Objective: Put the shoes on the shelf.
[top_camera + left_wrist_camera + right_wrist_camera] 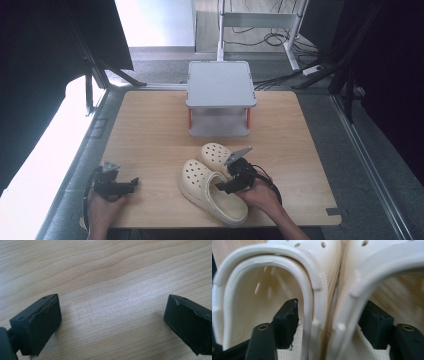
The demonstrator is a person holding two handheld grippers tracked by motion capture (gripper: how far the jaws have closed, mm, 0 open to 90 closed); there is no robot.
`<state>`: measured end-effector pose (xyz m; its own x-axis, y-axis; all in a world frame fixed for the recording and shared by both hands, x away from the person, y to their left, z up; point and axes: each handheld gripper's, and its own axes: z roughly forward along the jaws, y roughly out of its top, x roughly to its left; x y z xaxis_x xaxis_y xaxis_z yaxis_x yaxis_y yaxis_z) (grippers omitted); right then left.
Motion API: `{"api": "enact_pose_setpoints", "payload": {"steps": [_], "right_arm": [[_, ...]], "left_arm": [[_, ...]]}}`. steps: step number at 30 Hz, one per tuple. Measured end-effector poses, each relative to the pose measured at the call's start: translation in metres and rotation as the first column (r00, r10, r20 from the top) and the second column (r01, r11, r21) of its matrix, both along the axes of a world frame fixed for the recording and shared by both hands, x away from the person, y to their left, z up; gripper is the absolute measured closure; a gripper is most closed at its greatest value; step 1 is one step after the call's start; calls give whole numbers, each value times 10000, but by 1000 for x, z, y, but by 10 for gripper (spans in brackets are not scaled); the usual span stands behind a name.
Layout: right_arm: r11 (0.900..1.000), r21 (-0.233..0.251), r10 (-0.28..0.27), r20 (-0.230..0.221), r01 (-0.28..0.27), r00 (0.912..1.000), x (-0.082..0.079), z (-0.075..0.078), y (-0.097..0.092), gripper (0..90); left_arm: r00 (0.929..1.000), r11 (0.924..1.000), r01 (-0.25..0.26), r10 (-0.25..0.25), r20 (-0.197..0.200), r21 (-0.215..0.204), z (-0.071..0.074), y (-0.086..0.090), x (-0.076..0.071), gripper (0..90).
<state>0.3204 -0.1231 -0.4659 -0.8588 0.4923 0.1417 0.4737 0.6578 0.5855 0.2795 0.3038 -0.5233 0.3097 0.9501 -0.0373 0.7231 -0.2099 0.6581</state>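
Right gripper [329,325] at near table edge, jaws spread, one inside each cream clog, straddling touching inner walls of left clog [262,290] and right clog [387,277]; pads not yet pressing.

Left gripper [116,186] rests on wooden table [150,125], jaws wide apart, nothing between.

Step judged: gripping pair together. Next move calls for closing on both walls, then lifting.

Grey two-tier rack [220,97] stands beyond clogs, at far edge.

No brand or writing legible.

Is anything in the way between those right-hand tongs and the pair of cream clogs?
Nothing visible. The right tongs already straddle the touching inner walls of the left clog and right clog, one jaw inside each.
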Motion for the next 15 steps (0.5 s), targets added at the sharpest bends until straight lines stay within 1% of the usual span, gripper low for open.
{"api": "enact_pose_setpoints", "payload": {"steps": [1,2,3,4,5,7,8,10,13,15], "right_arm": [[9999,-126,-6,161,8,9999,0,-1,5,406],[9999,-126,-6,161,8,9999,0,-1,5,406],[9996,-269,-24,230,30,9997,1,0,9,459],[9992,-406,-22,323,35,9995,1,1,11,486],[9992,-406,-22,323,35,9995,1,1,11,486],[9959,-908,19,582,34,9983,0,3,16,545],[9939,-1099,22,635,48,9980,0,3,17,568],[9910,-1311,-183,582,258,9981,1,5,19,620],[9903,-1320,-377,474,437,9982,1,6,19,637],[9903,-1301,-455,321,493,9984,4,7,18,649]], "left_arm": [[10000,10000,0,0,3,2,0,0,0,9],[10000,10000,3,-3,2,5,0,0,0,9],[10000,10000,6,-6,0,2,0,0,0,10],[10000,10000,9,-9,-6,-1,0,0,0,9],[10000,10000,9,-9,-6,-1,0,0,0,9],[10000,10000,4,-4,5,1,0,0,0,9],[10000,10000,8,-8,-2,-7,0,0,0,10],[10000,10000,12,-12,-4,-8,0,0,0,10],[10000,10000,18,-18,-7,-1,0,0,0,9],[10000,10000,36,-36,-21,23,0,0,0,10]]}}
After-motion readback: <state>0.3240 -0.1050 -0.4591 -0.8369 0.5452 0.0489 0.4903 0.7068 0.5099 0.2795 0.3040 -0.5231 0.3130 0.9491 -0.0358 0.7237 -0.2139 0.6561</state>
